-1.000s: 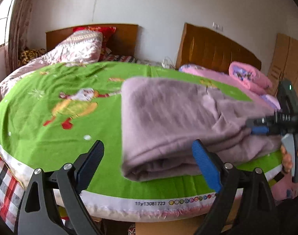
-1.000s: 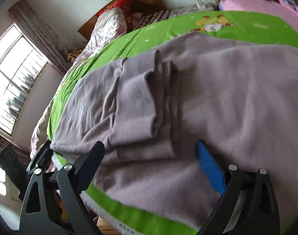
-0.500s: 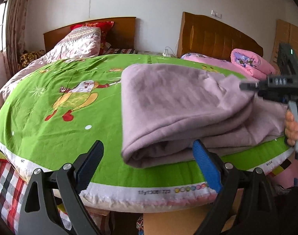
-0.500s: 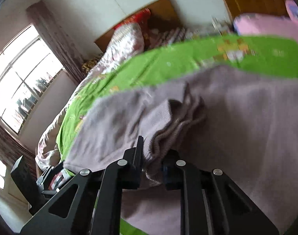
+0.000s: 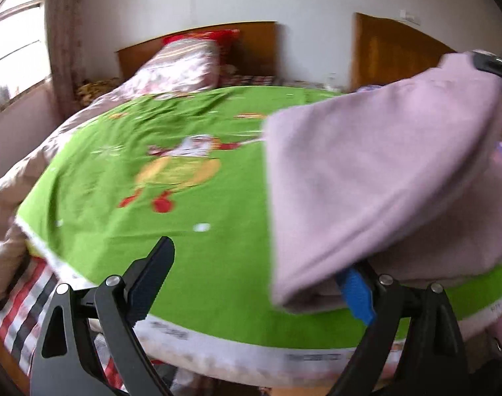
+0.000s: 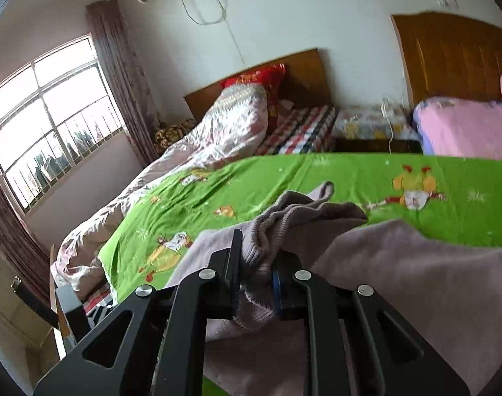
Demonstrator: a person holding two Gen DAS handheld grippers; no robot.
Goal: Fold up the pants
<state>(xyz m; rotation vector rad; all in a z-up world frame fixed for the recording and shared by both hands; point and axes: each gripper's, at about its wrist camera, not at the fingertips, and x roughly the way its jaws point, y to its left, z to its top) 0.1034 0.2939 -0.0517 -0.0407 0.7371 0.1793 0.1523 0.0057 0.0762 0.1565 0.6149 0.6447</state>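
Mauve pants (image 5: 383, 181) lie folded on the right part of the green cartoon bedspread (image 5: 185, 165). Their right end is raised off the bed. In the right wrist view my right gripper (image 6: 257, 254) is shut on the bunched ribbed end of the pants (image 6: 284, 221), and cloth hangs below the jaws. The right gripper's dark body (image 5: 490, 64) shows at the top of the raised cloth. My left gripper (image 5: 254, 260) is open at the near bed edge. The pants' near folded corner drapes over its blue right finger (image 5: 356, 293). Its black left finger (image 5: 152, 274) is over bare bedspread.
A patterned quilt and pillow (image 6: 231, 122) lie at the head of the bed, before a wooden headboard (image 6: 304, 76). A second bed with pink bedding (image 6: 465, 128) stands to the right. A barred window (image 6: 46, 112) is on the left. A checked sheet (image 5: 29, 297) hangs below the near edge.
My right gripper shut on the ribbed end of the pants and lifted it, so the pants' right side rose off the bed. My left gripper stayed open, its view tilting a little.
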